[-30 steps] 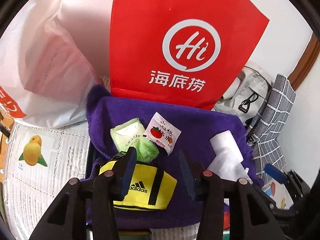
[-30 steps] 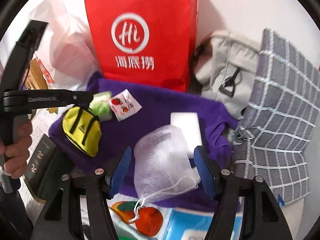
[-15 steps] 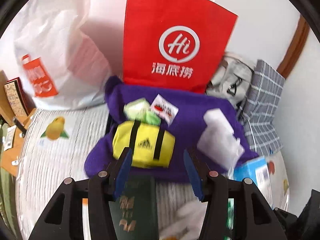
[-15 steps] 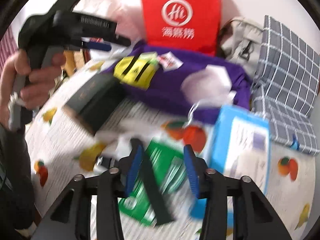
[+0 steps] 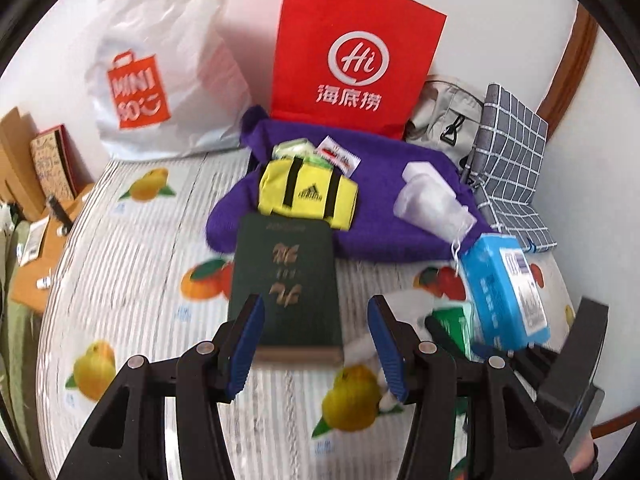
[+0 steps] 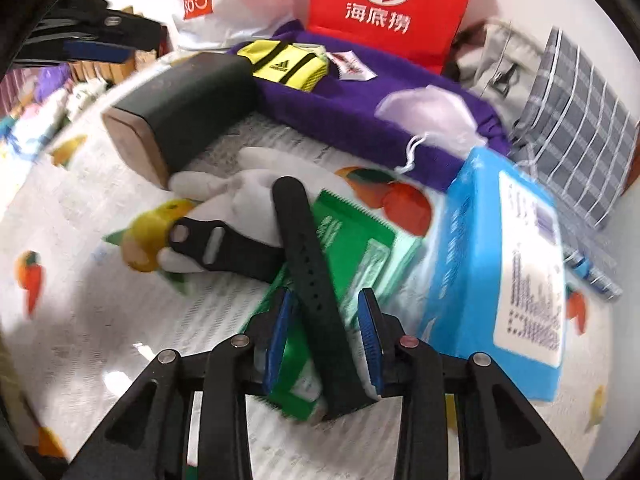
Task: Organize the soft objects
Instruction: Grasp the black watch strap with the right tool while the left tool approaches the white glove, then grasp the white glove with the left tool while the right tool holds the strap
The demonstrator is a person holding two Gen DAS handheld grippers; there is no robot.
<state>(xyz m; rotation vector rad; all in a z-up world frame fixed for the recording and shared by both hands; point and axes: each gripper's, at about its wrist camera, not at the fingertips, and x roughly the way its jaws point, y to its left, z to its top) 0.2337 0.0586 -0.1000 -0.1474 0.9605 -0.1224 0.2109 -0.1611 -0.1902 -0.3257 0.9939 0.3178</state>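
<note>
Lying lengthwise between the right gripper (image 6: pixel 326 332)'s part-open, empty fingers, the black strap (image 6: pixel 310 276) runs straight ahead over a green packet (image 6: pixel 352 248), while the left gripper (image 5: pixel 316 344) gapes empty, farther off

Bare fruit-print counter (image 5: pixel 132 264) lay open along its left side. The right side was crowded: a dark green box (image 5: pixel 285 284), a blue pack (image 5: pixel 505 288) and a black strap (image 6: pixel 316 280) (this one lying between the right fingers (image 6: pixel 370 344)) blocked passage. Bags walled the far edge.
</note>
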